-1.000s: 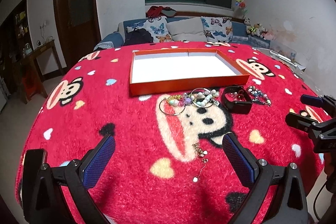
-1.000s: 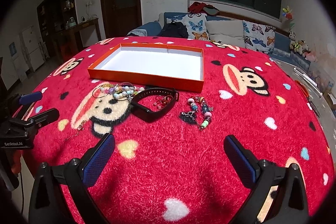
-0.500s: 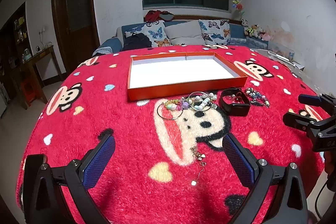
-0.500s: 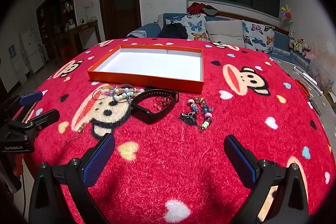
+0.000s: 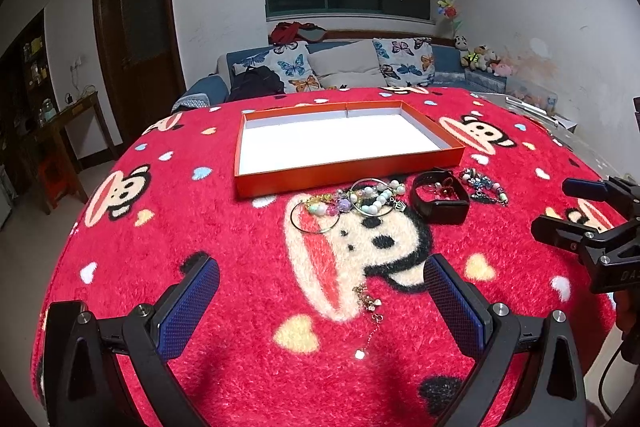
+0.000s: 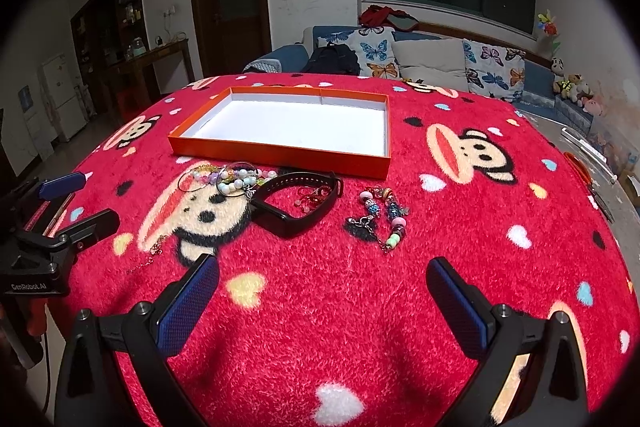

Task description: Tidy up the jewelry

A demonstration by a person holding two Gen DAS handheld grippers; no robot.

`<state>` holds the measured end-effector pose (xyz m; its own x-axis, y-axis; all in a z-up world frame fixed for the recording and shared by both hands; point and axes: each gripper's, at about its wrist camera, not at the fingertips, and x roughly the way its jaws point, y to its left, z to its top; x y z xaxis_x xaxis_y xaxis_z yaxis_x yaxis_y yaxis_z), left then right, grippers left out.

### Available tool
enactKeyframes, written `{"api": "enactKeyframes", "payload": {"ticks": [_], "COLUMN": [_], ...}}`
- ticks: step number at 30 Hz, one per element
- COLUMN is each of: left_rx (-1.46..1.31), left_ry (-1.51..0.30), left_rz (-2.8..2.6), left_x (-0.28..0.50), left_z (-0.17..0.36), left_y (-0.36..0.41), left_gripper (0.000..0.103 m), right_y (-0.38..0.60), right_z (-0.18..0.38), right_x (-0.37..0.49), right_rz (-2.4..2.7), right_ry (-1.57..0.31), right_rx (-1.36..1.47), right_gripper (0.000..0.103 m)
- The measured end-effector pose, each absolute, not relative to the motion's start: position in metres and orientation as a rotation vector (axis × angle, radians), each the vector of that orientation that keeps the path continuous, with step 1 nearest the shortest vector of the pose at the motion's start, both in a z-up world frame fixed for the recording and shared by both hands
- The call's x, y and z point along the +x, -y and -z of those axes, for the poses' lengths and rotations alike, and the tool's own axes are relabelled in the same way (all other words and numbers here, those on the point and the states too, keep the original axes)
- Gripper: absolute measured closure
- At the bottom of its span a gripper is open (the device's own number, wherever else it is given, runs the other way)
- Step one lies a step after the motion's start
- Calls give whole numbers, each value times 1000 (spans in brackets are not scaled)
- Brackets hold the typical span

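Presently, stock on the red plush monkey-print blanket (image 5: pixel 160 227): one left gripper (image 5: pixel 320 291), jaws spread wide, blue textured pads holding nothing; one right gripper (image 6: pixel 322 287), likewise wide apart and empty. Item, fine gold chain bracelet (image 5: pixel 368 311) with small charms, lying directly ahead of the left gripper, between its fingers and slightly toward the right one, long axis running roughly along the gripper's forward line; the left is the nearer hand, so the likely first pick falls to it, with the fingers closing across the chain. Item, thin wire bangles with pastel beads (image 5: pixel 344 205), farther ahead of the left gripper, overlapping in a loose tangle. Item, black smooth-looking band (image 6: pixel 298 203), a closed loop, ahead and left of the right gripper, small red trinket inside it. Item, beaded charm bracelet (image 6: pixel 380 219), glossy mixed beads, ahead of the right gripper, slightly left of centre. Item, shallow orange tray (image 5: pixel 348 173), rectangular, white-lined, nothing in it, beyond all pieces; sorting judged not begun.
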<state>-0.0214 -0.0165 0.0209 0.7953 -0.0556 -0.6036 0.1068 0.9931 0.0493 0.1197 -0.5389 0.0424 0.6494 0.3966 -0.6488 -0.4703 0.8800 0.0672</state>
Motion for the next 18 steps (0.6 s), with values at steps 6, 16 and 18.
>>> {"api": "enactKeyframes", "payload": {"ticks": [6, 16, 18], "left_rx": [85, 87, 85], "left_ry": [-640, -634, -635], "left_rz": [87, 92, 93], "left_x": [-22, -25, -25], "left_z": [-22, -25, -25], "left_y": [17, 18, 18], "left_gripper": [0, 0, 0], "right_y": [539, 539, 540], "right_z": [-43, -45, -46], "right_x": [119, 118, 118], "right_rz": [-496, -503, -504], "right_ry": [-706, -697, -692], "right_rx": [-111, -107, -103], "right_gripper": [0, 0, 0]}}
